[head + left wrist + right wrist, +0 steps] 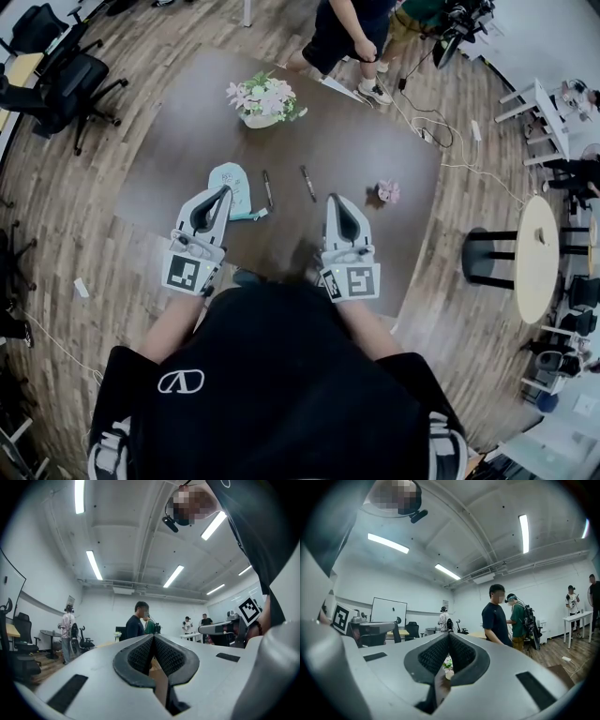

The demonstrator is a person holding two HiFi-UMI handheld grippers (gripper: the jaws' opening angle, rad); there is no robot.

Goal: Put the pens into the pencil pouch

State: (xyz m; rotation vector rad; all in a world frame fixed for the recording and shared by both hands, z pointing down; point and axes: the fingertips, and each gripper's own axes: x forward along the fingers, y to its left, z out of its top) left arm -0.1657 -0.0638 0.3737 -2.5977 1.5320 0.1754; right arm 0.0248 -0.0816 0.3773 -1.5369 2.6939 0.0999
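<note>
1. The first pen [267, 189] lay on the dark counter [375, 150] just right of the pouch. The second pen [307, 183] lay a little farther right, apart from the first.
2. The pale teal pouch [231, 178] lay flat on the counter, its near part hidden behind the left tool.
3. The left tool [223, 193] was held out over the counter's near side. Its jaws were pressed together with nothing between them.
4. The right tool [334, 200] was held beside it, near the second pen but not touching it. Its jaws were likewise pressed together and held nothing.
5. A pot of flowers [264, 99] stood on the far part of the counter. A small pink thing [387, 192] sat toward its right edge, well apart from the pens.
6. A person [342, 33] stood at the counter's far edge. Office chairs [66, 80] stood on the wooden floor to the left, and a round pale table [536, 246] stood to the right.
</note>
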